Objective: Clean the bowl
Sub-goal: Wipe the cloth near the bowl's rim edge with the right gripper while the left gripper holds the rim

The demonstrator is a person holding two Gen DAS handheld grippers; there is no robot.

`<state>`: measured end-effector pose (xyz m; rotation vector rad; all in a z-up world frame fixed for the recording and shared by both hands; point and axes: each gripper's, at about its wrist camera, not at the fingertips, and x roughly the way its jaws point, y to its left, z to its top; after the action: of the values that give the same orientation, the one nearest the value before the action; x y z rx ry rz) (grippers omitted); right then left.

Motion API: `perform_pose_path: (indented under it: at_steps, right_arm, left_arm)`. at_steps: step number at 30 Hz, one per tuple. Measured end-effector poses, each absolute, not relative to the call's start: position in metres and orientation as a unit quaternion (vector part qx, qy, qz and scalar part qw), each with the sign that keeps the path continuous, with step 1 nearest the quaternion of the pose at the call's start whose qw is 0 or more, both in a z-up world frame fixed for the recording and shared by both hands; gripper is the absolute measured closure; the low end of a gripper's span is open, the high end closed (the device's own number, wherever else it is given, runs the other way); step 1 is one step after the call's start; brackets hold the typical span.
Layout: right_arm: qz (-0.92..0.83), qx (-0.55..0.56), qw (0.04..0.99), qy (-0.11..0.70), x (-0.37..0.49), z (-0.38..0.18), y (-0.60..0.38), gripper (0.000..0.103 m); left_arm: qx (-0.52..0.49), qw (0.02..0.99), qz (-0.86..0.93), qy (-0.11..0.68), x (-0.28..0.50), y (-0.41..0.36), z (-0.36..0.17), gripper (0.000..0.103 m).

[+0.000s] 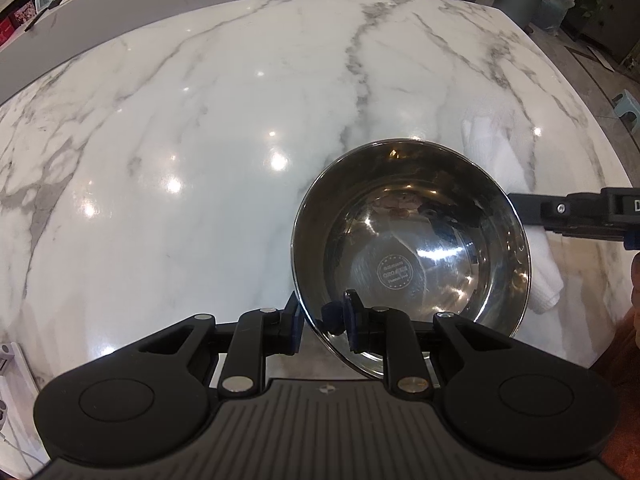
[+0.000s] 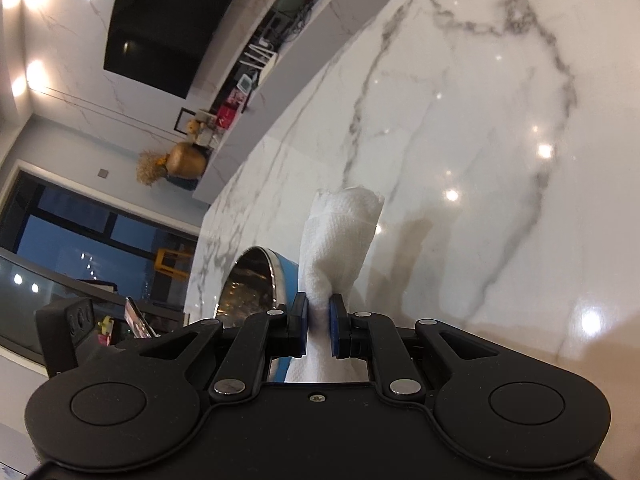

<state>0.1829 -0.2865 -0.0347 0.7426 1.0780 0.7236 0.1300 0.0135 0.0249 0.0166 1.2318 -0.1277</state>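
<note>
The left gripper (image 1: 320, 316) clamps the rim of the steel bowl (image 1: 412, 236), one finger inside and one outside, tilting it near the counter's (image 1: 200, 140) near edge so its inside faces the cloth. The right gripper (image 2: 318, 320) pinches a folded white paper towel (image 2: 340, 236) just beside the bowl's right side, ready to wipe. Nothing blocks the way; the marble around is bare.
</note>
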Motion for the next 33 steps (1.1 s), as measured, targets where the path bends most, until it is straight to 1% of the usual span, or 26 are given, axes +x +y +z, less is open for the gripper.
perform_pose_path:
  at_steps: [12, 26, 33]
  right_arm:
    - [0.323, 0.284, 0.725, 0.539, 0.176, -0.051, -0.264, 0.093]
    - [0.321, 0.282, 0.724, 0.542, 0.162, -0.044, -0.270, 0.093]
    - [0.320, 0.319, 0.732, 0.510, 0.155, -0.031, -0.288, 0.093]
  left_arm:
    - [0.007, 0.815, -0.059, 0.576, 0.130, 0.014, 0.024, 0.084]
    - [-0.003, 0.815, -0.052, 0.578, 0.127, 0.013, 0.025, 0.084]
    - [-0.007, 0.813, -0.051, 0.579, 0.127, 0.014, 0.025, 0.084]
